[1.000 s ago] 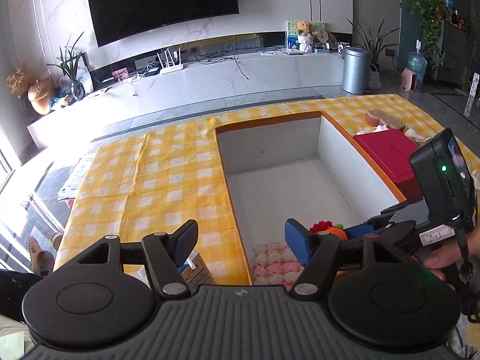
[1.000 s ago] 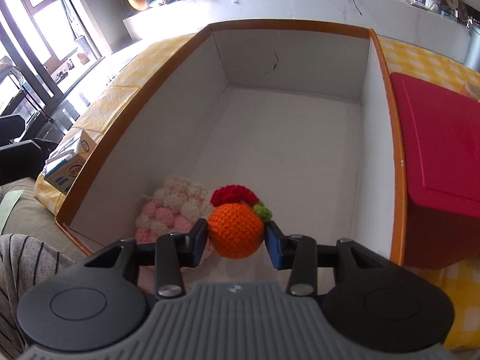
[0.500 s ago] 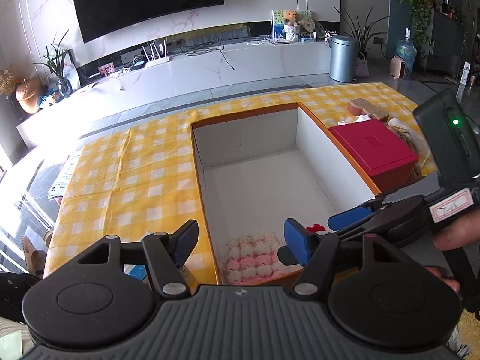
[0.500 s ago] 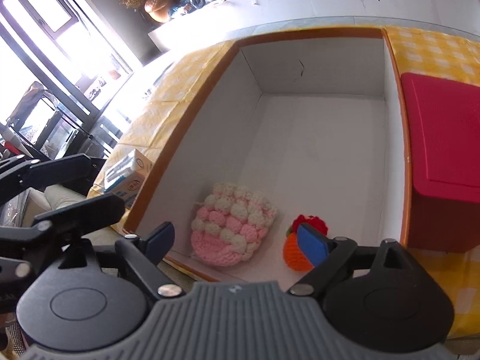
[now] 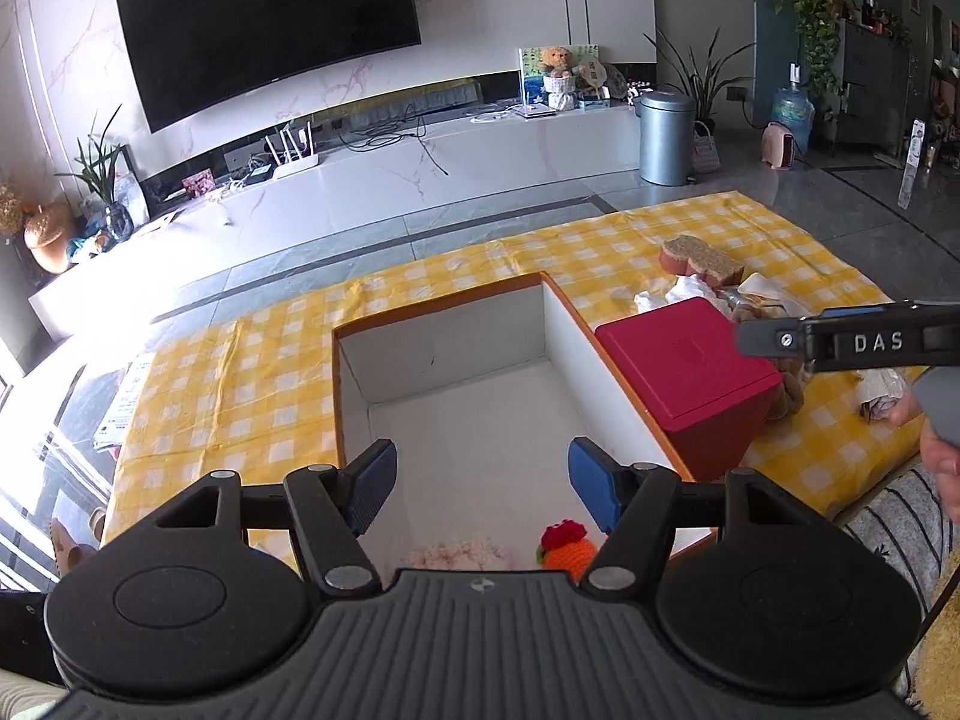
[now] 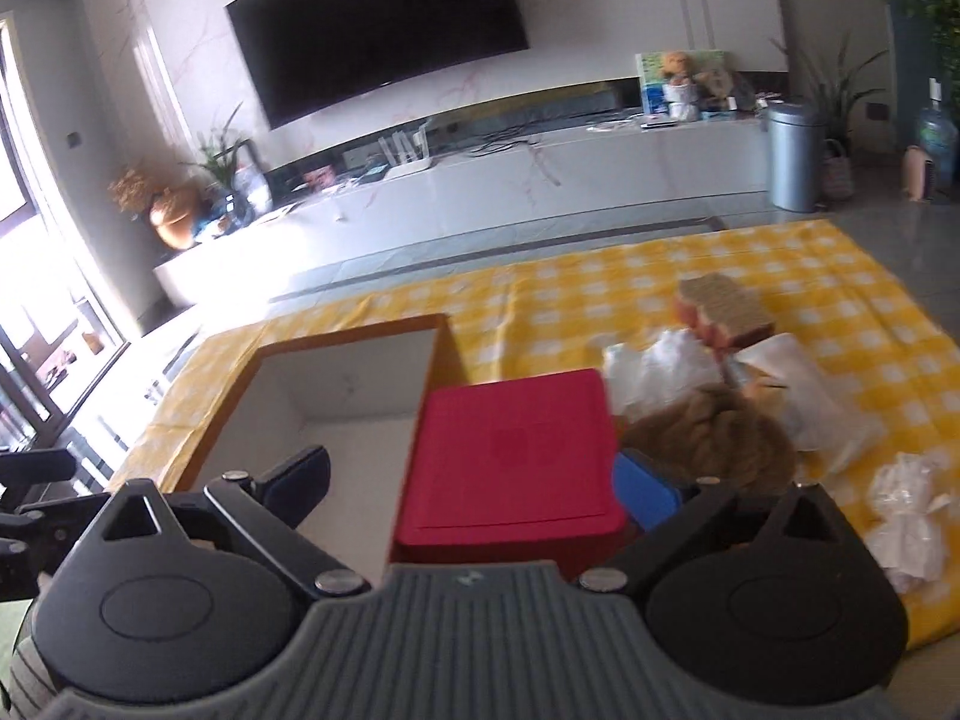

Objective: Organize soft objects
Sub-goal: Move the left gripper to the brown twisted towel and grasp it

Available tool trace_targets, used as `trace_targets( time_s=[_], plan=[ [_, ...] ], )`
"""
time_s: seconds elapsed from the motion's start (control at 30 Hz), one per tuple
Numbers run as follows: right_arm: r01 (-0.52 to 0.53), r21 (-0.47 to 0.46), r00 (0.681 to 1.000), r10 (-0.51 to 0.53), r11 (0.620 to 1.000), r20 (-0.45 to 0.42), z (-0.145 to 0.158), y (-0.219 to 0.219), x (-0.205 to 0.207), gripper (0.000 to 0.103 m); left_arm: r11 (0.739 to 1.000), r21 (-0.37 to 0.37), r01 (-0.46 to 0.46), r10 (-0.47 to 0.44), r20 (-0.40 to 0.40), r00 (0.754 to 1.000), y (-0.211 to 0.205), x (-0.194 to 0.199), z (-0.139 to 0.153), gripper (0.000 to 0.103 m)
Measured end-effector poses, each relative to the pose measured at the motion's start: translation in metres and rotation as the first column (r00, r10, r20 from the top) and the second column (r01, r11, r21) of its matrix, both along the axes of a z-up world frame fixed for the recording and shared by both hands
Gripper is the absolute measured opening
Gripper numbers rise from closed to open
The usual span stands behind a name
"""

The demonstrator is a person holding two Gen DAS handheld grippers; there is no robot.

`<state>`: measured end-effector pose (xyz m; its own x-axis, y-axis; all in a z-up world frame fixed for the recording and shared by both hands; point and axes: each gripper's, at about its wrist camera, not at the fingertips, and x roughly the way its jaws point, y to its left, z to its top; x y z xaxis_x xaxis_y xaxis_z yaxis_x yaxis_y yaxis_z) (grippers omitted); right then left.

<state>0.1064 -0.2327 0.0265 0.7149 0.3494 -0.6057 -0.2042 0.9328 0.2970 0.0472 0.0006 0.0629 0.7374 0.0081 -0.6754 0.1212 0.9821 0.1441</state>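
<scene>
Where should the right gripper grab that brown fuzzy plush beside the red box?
Grip the brown plush across its rounded middle from above: the red box blocks its left side. The right gripper, jaws opening, is empty.

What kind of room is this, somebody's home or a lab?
Most likely a home living room: a big wall television, a long white media console with a router and houseplants, and a low table under a yellow checked cloth.

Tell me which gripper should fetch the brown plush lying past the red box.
Right. The right gripper has jaws opening with nothing between them, and points over the red box toward the brown plush. The left gripper looks into the white box, away from the plush.
</scene>
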Motion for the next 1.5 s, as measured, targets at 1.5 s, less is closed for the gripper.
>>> trace_targets(
  time_s=[1.5],
  plan=[
    [0.518,-0.289,0.719,-0.593,0.805,-0.364,-0.149,-0.201,0.08,0.078,0.974,-0.059,0.219,-0.227,-0.205,0.952,-0.183,0.107,-0.066,0.079]
  ],
)
